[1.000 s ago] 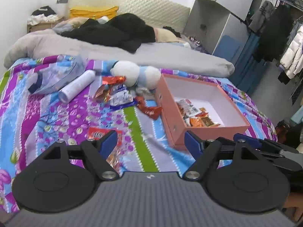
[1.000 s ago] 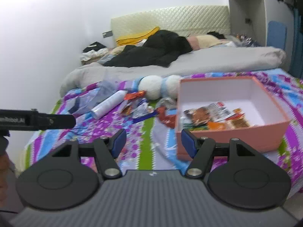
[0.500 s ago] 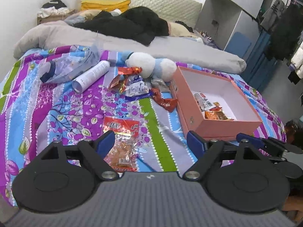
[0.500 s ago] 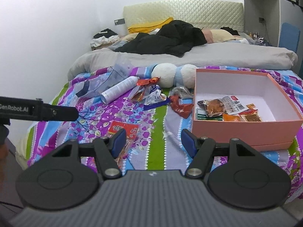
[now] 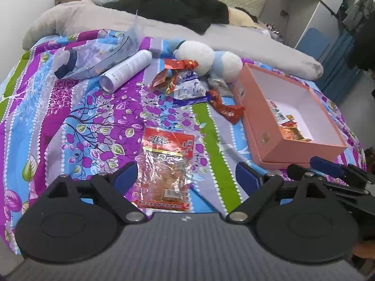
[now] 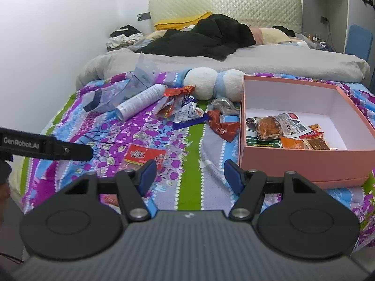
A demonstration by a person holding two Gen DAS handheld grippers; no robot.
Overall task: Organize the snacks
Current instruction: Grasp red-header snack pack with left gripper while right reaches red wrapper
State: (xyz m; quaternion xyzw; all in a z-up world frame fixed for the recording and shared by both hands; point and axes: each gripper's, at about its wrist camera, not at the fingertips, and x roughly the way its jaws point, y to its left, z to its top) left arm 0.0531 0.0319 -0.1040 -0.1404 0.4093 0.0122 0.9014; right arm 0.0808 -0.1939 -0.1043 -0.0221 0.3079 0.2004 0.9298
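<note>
A clear snack packet with a red header (image 5: 166, 171) (image 6: 145, 155) lies flat on the patterned bedspread. My left gripper (image 5: 186, 175) hangs just over it, jaws opening wide; the packet sits between the fingers and no pad presses on it. A pink box (image 5: 264, 138) (image 6: 293, 161) stands to the right with several snack packs (image 6: 281, 128) inside. Loose wrappers (image 5: 185, 82) (image 6: 182, 110) are piled beyond, with a red wrapper (image 5: 227, 110) by the box. My right gripper (image 6: 190, 171) is open with nothing in it, near the box's front left corner.
A white spray can (image 5: 126, 70), a crumpled plastic bag (image 5: 93, 56) and a white-and-blue plush toy (image 5: 211, 58) lie behind the wrappers. A grey duvet (image 6: 257, 58) and black clothes cover the far bed. The left gripper's arm (image 6: 46, 145) crosses the right wrist view.
Both grippers have come down and forward toward the bed. The left fingers have spread wider, and the red-headed packet now lies between them. The right fingers kept their gap.
</note>
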